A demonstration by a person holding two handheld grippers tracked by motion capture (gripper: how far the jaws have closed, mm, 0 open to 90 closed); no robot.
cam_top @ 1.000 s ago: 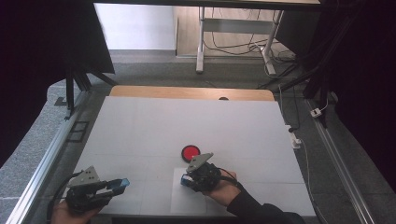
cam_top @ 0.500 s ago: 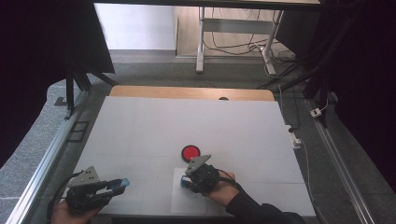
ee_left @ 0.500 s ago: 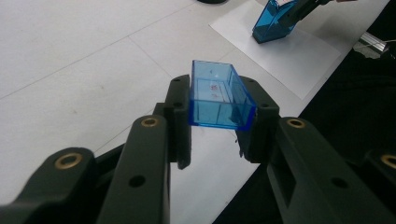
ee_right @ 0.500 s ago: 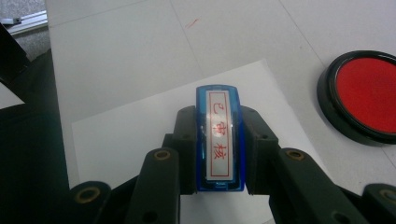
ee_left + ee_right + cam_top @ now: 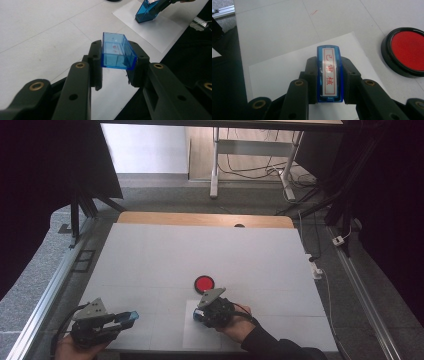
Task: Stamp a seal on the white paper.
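My right gripper (image 5: pixel 329 75) is clamped on a blue stamp (image 5: pixel 329 72) above the white paper sheet (image 5: pixel 287 67) near the desk's front edge. Its long axis points away along the jaws, and its label has red Chinese characters I can't read reliably. My left gripper (image 5: pixel 117 65) pinches the clear blue stamp cap (image 5: pixel 117 52) at the front-left corner, open side up.

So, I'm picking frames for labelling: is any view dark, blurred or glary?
High view: dark at both side edges, the white table evenly lit, soft detail. Left gripper view: the clear blue plastic cap is sharp, with black jaws softer up close. Right gripper view: the blue stamp with red characters is readable, and the round red ink pad shows slight rim sheen.
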